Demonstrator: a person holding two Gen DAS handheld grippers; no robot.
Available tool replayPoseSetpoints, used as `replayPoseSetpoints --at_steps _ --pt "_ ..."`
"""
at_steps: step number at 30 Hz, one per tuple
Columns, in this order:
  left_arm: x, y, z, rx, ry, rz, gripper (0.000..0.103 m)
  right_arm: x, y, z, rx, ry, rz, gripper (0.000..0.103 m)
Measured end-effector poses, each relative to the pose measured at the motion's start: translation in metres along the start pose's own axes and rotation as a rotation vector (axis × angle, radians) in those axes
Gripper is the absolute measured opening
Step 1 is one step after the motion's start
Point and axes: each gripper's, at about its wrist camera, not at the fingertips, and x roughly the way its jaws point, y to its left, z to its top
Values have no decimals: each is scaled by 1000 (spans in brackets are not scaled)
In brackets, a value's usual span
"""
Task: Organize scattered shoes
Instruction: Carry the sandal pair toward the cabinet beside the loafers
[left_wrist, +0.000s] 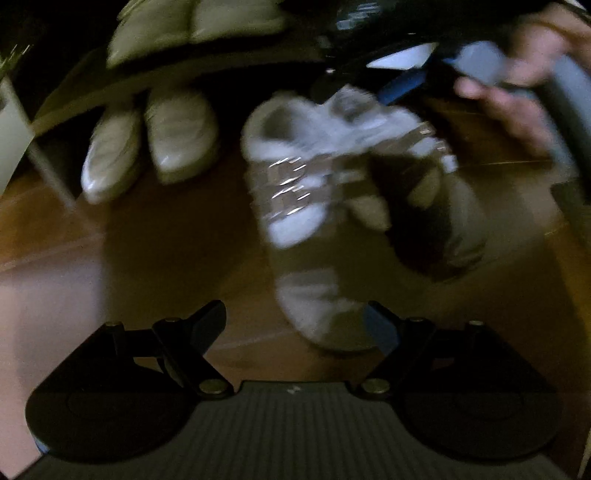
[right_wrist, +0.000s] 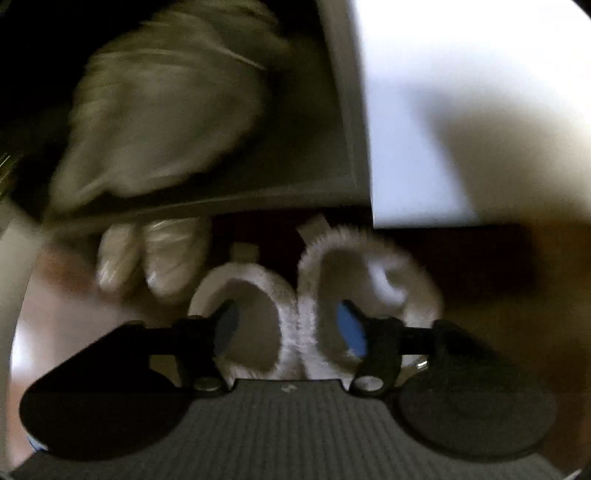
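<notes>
Two white shoes with fuzzy collars and shiny straps lie on the wooden floor (left_wrist: 147, 258). The nearer shoe (left_wrist: 291, 192) points its toe at my left gripper (left_wrist: 295, 325), which stands open just short of it with nothing between its fingers. The second shoe (left_wrist: 424, 170) lies to its right. In the right wrist view their collars (right_wrist: 295, 314) touch side by side. My right gripper (right_wrist: 288, 328) is open astride them, one finger (right_wrist: 225, 325) over the left shoe's opening and the blue pad (right_wrist: 351, 328) over the right one's. A hand (left_wrist: 524, 88) holds that gripper (left_wrist: 356, 94) above the heels.
A low shoe rack (left_wrist: 55, 110) stands at the back. A pale pair (left_wrist: 147, 147) sits under its shelf and another pale pair (left_wrist: 195, 26) on top. A white panel (right_wrist: 443, 110) rises at the right of the rack. Both views are dim and blurred.
</notes>
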Motion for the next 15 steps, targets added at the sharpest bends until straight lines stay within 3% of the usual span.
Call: replayPoseSetpoints --at_steps 1,4,6,8,9,11,15 --pt "4 -9 1 18 -1 -10 84 -11 -6 -8 -86 4 3 95" --pt "18 -25 2 52 21 -4 84 -17 -23 -50 -288 84 -23 96" --pt "26 -32 3 70 35 11 83 -11 -26 -77 -344 116 -42 95" --pt "30 -31 5 78 37 8 86 -1 -32 -91 -310 104 -12 83" --pt "32 -31 6 82 38 7 87 2 -34 -97 -292 97 2 64" --pt "37 -30 7 90 40 5 89 -3 -29 -105 -233 57 4 60" --pt "47 -23 23 180 35 -1 91 13 -8 -90 -85 81 -50 58"
